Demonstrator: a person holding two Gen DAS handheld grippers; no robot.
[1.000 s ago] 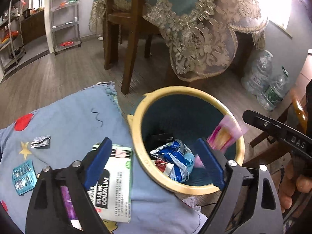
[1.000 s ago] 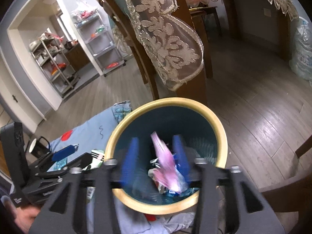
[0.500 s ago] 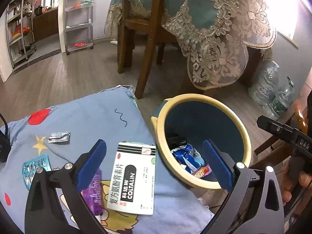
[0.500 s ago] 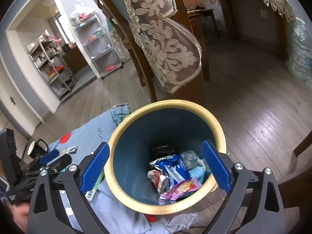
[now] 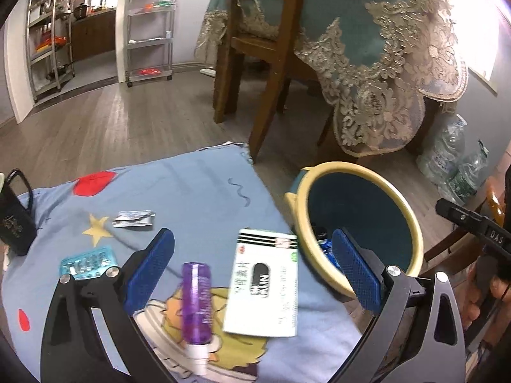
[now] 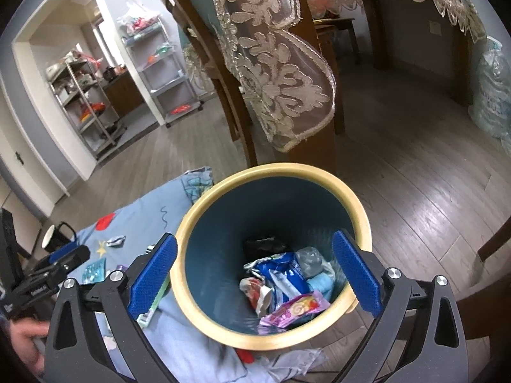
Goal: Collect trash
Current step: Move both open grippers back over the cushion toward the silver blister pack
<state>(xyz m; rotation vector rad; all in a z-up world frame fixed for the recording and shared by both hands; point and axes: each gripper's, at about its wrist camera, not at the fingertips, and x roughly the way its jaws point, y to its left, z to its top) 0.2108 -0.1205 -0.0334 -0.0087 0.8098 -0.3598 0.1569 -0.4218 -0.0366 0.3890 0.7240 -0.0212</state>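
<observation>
Left gripper (image 5: 252, 268): jaws spread wide, nothing between the pads. Below it on the blue cloth (image 5: 191, 185), lower centre of frame, lie a purple bottle (image 5: 196, 300) and a white medicine box (image 5: 263, 282), just beside each other. Farther left: a blister pack (image 5: 87, 260) and a foil wrapper (image 5: 134, 218), with bare cloth around them.

Right gripper (image 6: 252, 271): jaws spread, empty, over the trash bin (image 6: 271, 172). Wrappers, including a pink packet (image 6: 293, 311), lie at its bottom. The cloth edge meets the bin rim; open wood floor (image 6: 415, 159) lies beyond.
</observation>
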